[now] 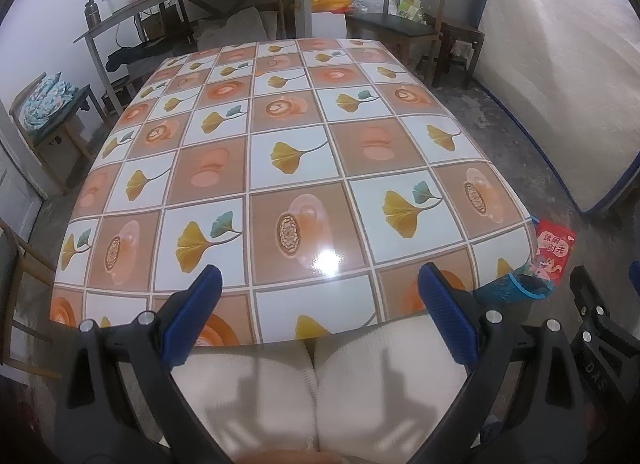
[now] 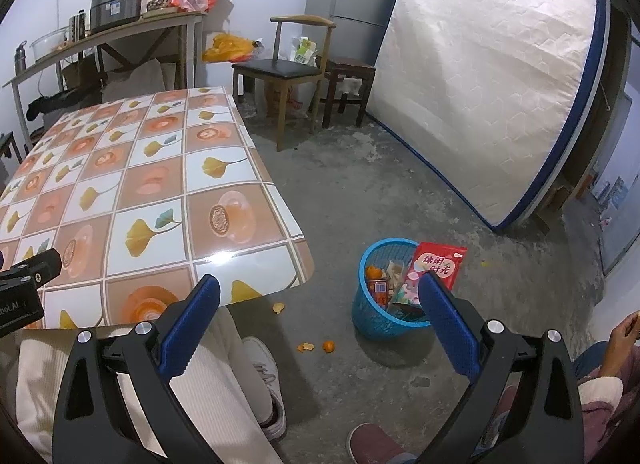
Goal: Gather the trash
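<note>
A blue mesh trash basket (image 2: 370, 314) stands on the floor right of the table. It holds a red snack bag (image 2: 438, 262), orange peel and wrappers. Its rim and the red bag (image 1: 554, 248) also show past the table's right corner in the left wrist view. Orange peel bits (image 2: 316, 346) and another piece (image 2: 279, 307) lie on the floor near the basket. My left gripper (image 1: 318, 288) is open and empty above the table's near edge. My right gripper (image 2: 318, 296) is open and empty, above the floor between table and basket.
The table (image 1: 288, 192) has a glossy tiled-pattern cloth. My legs in white trousers (image 1: 320, 384) sit under its near edge. A mattress (image 2: 492, 84) leans on the right wall. A chair (image 2: 288, 64) and stool (image 2: 348, 84) stand behind. Another person's arm (image 2: 612, 364) is at right.
</note>
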